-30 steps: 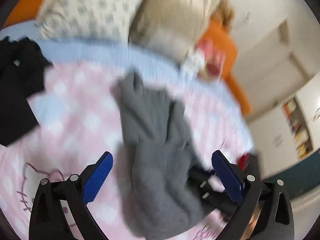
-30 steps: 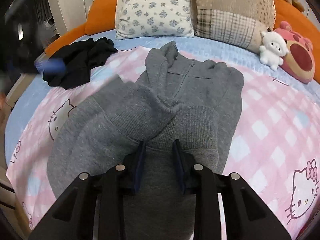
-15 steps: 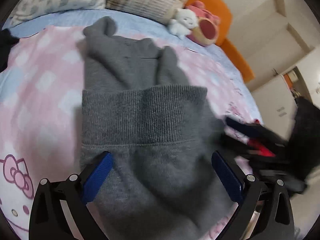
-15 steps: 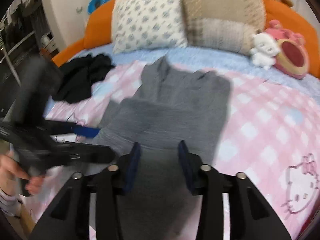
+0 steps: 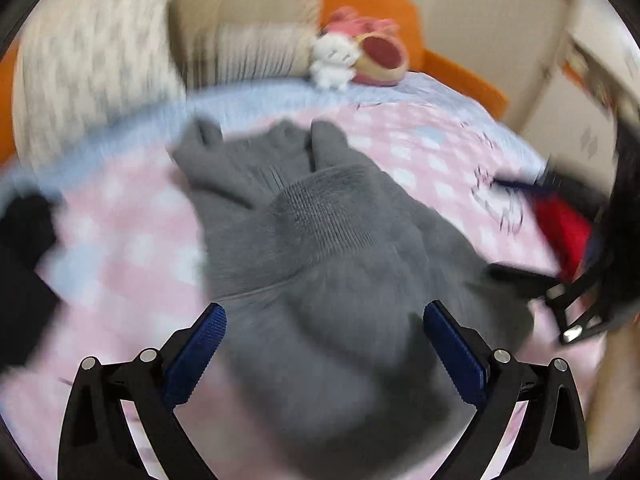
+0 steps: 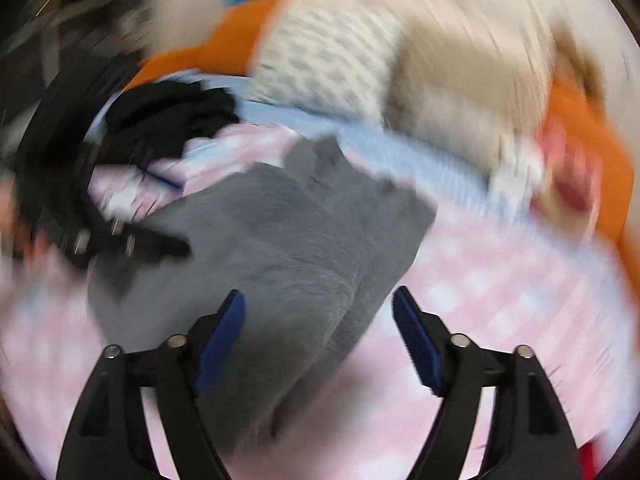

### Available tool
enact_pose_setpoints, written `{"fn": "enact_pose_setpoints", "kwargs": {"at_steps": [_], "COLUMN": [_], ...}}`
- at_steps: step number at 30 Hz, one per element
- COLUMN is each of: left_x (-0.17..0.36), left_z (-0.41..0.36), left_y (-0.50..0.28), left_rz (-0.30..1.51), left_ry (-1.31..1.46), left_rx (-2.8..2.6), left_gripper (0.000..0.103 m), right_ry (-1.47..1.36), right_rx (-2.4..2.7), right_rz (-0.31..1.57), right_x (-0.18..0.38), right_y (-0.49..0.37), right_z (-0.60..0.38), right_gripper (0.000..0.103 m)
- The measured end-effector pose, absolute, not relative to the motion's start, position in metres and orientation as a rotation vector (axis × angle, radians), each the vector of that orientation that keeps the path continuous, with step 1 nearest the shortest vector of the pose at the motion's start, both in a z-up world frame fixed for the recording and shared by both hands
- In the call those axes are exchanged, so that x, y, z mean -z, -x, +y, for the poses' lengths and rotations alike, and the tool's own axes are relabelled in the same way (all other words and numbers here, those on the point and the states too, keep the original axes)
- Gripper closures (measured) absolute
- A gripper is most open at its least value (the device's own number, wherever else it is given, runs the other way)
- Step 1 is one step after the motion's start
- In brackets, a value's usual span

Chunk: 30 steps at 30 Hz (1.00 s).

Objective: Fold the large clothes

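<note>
Both views are motion-blurred, so fine detail is lost.

My left tongs are spread wide w/ nothing between the blue pads; they hang over the near part of the grey sweater. The sweater lies on the bed, on the pink checked sheet, folded over on itself: a ribbed hem band sits on top approx mid-garment, and the collar end points toward the pillows. In the left view my right tongs show at the right edge, a dark blurred shape just beside the sweater's right side; can't tell from there if they touch it.

Right view: my right tongs are also spread apart, gripping nothing, w/ the sweater's near right edge running between the pads. The left pad is over grey cloth, the right pad over pink sheet. My left tongs appear at the left side there, dark and smeared, at the sweater's left edge.

Other stuff: black clothing bunched on the sheet, far left, apart from the sweater. A white plush toy sits against a pink plush near the pillows, back right. The orange headboard is behind them. The pale blue sheet border runs betw. the pillows and the pink area.
</note>
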<state>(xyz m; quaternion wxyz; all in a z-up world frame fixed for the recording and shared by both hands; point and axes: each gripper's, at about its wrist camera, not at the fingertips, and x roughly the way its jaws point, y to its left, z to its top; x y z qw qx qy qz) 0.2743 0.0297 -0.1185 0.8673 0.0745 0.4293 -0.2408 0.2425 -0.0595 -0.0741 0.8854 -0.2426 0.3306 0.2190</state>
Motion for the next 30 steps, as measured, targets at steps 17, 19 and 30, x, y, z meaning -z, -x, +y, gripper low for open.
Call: {"fn": "enact_pose_setpoints", "kwargs": {"at_steps": [17,19,30], "left_x": [0.2,0.207,0.101], "left_z": [-0.028,-0.033,-0.005], "left_y": [-0.156,-0.155,-0.287], "left_rz": [0.706,0.684,1.143], "left_ry": [-0.998,-1.033,-0.599], "left_rx": [0.552,0.558,0.953], "left_gripper": [0.009,0.029,0.043], "right_ry": [1.518,1.476,0.837], "right_rx": [-0.36,-0.366,-0.758], "right_rz": [0.485,0.518,1.071], "right_x": [0.217,0.216,0.089], "right_y": [-0.146,-0.144,-0.272], "right_z": [0.006,0.0,-0.027], "right_gripper": [0.049,0.055,0.06]}}
